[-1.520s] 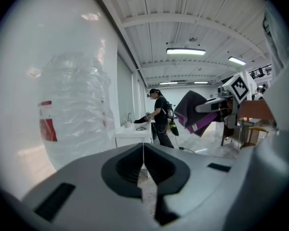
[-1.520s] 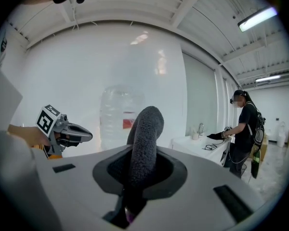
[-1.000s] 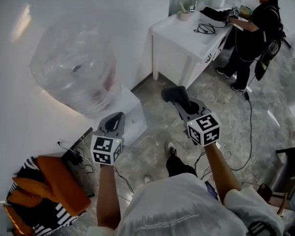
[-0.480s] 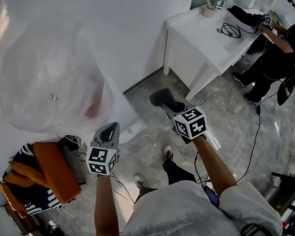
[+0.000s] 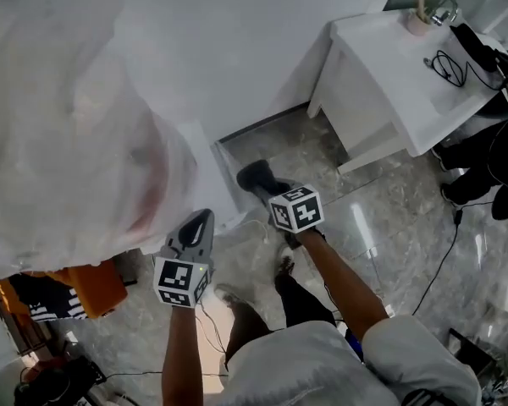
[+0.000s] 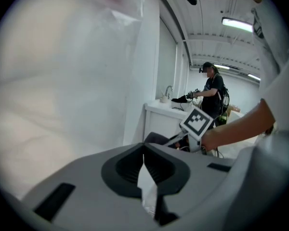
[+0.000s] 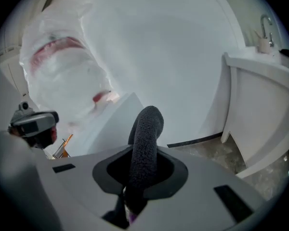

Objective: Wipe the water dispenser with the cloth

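Observation:
The water dispenser's white body [image 5: 210, 172] stands at the left, topped by a big bottle wrapped in clear plastic [image 5: 63, 134]. My right gripper [image 5: 267, 186] is shut on a dark grey cloth [image 5: 256, 176], held just right of the dispenser's lower body and apart from it. In the right gripper view the cloth [image 7: 145, 131] sticks up from the right gripper [image 7: 143, 177], with the dispenser [image 7: 118, 114] and wrapped bottle [image 7: 62, 76] behind. My left gripper [image 5: 197, 224] hangs in front of the dispenser, jaws together. A thin white sliver shows inside the left gripper [image 6: 145, 177]; what it is stays unclear.
A white table [image 5: 381, 83] with a faucet and cables stands at the upper right, a person [image 5: 491, 155] beside it. A cable [image 5: 444, 260] trails over the marble floor. An orange and striped item [image 5: 97, 286] lies at the dispenser's lower left.
The view has closed in on the dispenser, whose bottle now fills the left. My right gripper has carried the cloth left toward the dispenser body. The left gripper has hardly shifted.

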